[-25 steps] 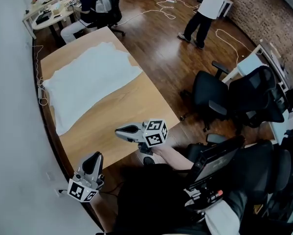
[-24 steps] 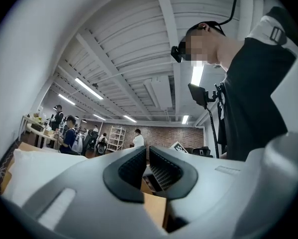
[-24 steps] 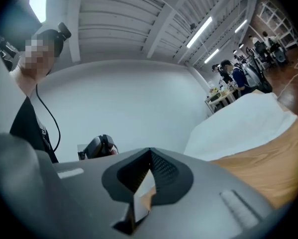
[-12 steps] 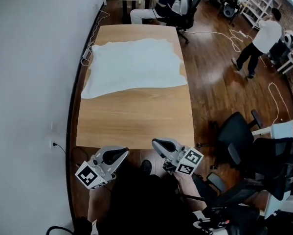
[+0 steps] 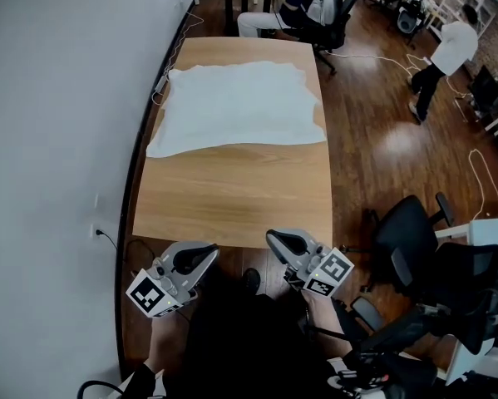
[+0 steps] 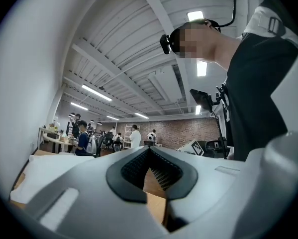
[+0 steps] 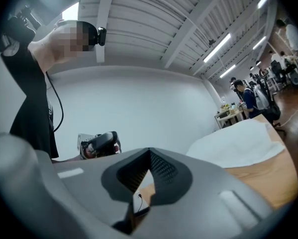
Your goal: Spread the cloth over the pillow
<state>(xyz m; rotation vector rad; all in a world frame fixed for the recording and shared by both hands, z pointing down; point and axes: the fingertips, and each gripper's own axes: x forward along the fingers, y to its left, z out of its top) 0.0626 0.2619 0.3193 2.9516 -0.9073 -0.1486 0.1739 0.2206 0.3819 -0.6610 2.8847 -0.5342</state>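
Head view: a white cloth (image 5: 236,106) is spread over the far half of a wooden table (image 5: 232,198) beside a white wall (image 5: 57,140); chairs (image 5: 415,239) are seen on wood floor (image 5: 382,140).
Left gripper view: the left gripper (image 6: 149,154) is closed, empty.
Right gripper view: the right gripper (image 7: 149,157) is closed, empty.

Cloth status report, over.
Left gripper, right gripper shut, empty, at near table edge. Cloth spread at far end. Nothing in between.
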